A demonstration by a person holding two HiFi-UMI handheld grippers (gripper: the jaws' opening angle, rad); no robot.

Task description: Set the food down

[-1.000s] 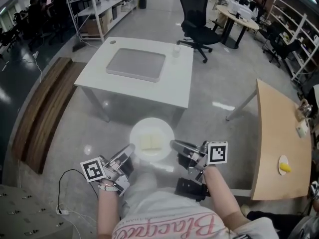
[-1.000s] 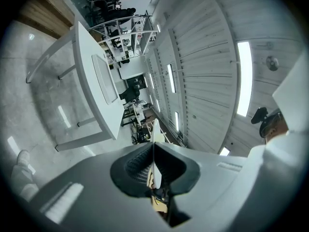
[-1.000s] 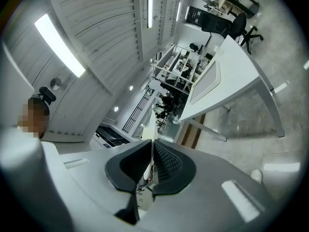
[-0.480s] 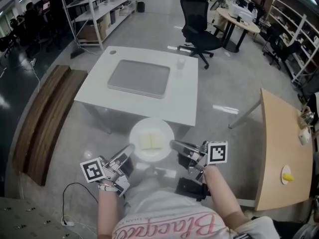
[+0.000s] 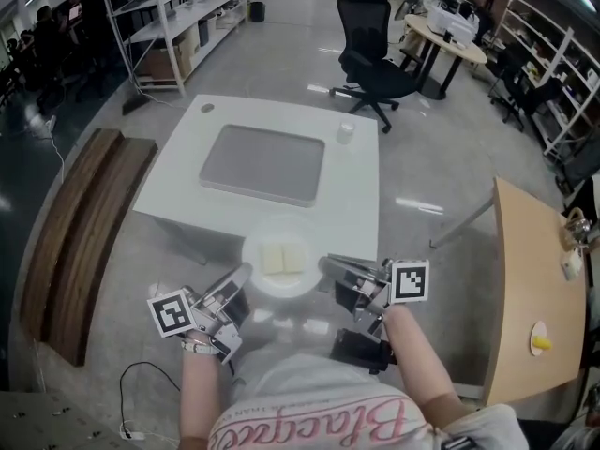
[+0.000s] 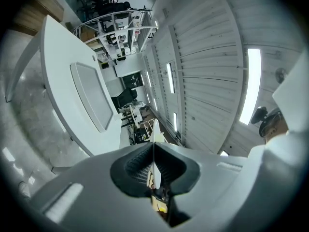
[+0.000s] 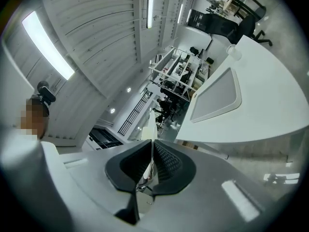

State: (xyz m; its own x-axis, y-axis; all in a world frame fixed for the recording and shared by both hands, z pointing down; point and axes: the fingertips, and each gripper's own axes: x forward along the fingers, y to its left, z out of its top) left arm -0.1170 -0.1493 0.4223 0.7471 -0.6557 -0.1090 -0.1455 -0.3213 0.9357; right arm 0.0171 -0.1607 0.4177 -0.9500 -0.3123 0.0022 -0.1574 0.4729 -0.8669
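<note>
The left gripper (image 5: pixel 239 277) and the right gripper (image 5: pixel 330 268), low in the centre of the head view, each have their jaws clamped on an opposite rim of a round white plate (image 5: pixel 274 287). Two pale square slices of food (image 5: pixel 283 258) lie side by side on this plate, which overlaps the near edge of a white rectangular table (image 5: pixel 361 195) in the frame. A flat grey tray (image 5: pixel 264 164) rests on the table, just above the plate.

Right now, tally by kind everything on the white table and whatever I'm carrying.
Grey tray: 1
Small cup: 1
White plate: 1
Pale food slabs: 2
Total: 5
</note>
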